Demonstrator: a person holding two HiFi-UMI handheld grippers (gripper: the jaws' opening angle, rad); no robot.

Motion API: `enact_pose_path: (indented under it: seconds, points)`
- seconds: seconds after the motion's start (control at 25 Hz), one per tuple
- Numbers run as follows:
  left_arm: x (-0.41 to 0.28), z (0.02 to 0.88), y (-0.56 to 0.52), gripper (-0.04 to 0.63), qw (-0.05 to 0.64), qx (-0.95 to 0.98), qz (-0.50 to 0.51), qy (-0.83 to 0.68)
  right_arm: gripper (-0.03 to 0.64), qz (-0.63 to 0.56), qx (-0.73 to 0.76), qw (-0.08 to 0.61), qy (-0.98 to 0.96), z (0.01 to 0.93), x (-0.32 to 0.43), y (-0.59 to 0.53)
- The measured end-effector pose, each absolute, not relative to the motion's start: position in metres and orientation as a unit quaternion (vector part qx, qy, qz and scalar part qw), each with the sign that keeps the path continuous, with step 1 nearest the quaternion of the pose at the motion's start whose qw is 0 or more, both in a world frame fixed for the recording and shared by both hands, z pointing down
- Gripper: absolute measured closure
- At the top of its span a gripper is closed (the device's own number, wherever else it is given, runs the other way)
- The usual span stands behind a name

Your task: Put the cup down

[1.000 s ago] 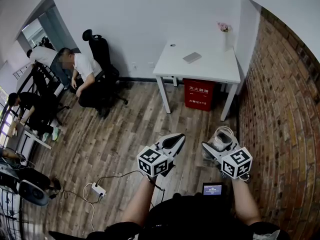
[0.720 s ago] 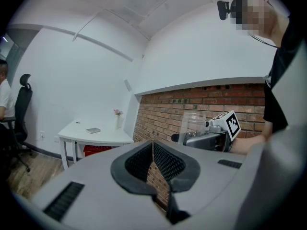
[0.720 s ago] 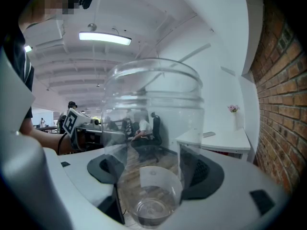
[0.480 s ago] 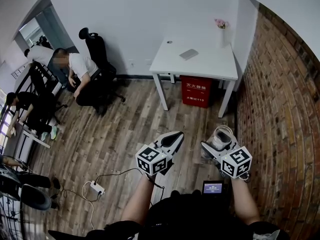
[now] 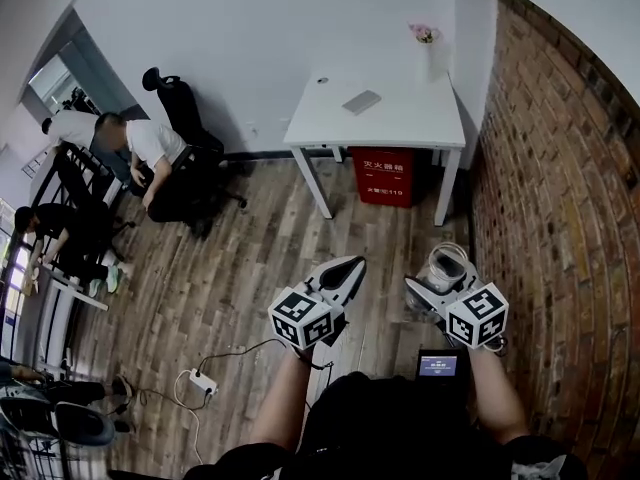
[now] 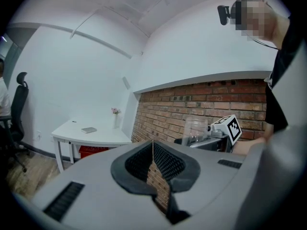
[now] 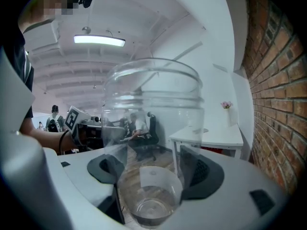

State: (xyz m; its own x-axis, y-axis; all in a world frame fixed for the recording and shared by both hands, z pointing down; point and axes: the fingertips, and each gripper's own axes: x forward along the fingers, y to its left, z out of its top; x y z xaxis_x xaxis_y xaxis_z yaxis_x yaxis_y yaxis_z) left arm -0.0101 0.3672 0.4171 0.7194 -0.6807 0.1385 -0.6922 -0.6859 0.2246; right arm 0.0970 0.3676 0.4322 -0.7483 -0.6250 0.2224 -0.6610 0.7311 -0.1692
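A clear plastic cup [image 7: 151, 143] stands upright between the dark pads of my right gripper [image 7: 153, 176], which is shut on it. From the head view the cup [image 5: 446, 268] is carried over the wooden floor near the brick wall, with the right gripper [image 5: 440, 290] under it. My left gripper [image 5: 343, 278] is held beside it, jaws pressed together with nothing between them. In the left gripper view the pads [image 6: 153, 164] meet, and the cup [image 6: 194, 131] shows to the right. A white table [image 5: 385, 118] stands ahead by the wall.
The table carries a small grey flat object [image 5: 361, 101] and a vase with flowers [image 5: 427, 53]. A red box [image 5: 384, 176] sits under it. The brick wall [image 5: 560, 228] runs along the right. People and an office chair [image 5: 180, 118] are at the left; a power strip [image 5: 203, 381] lies on the floor.
The view has shifted toward the table and tilted; the table sits higher and further left in the head view. Both grippers keep their places, the cup still held.
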Motion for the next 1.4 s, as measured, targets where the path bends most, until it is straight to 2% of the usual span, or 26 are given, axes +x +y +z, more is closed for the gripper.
enact_pose_path:
  seconds: [0.44, 0.84, 1.08, 1.4]
  points:
    - [0.003, 0.447, 0.304, 0.587, 0.152, 0.914, 0.023, -0.375, 0.261, 0.127, 0.344, 0.086, -0.926, 0.453, 0.111, 0.304]
    - [-0.010, 0.446, 0.134, 0.588, 0.158, 0.928, 0.015, -0.336, 0.261, 0.133, 0.386, 0.085, -0.909, 0.455, 0.104, 0.144]
    - [-0.047, 0.443, 0.028, 0.588, 0.168, 0.930, 0.012, -0.327, 0.261, 0.146, 0.410, 0.079, -0.897, 0.451, 0.079, 0.038]
    - [-0.063, 0.471, -0.045, 0.588, 0.193, 0.926, 0.008, -0.325, 0.261, 0.168, 0.419, 0.087, -0.888, 0.477, 0.068, -0.035]
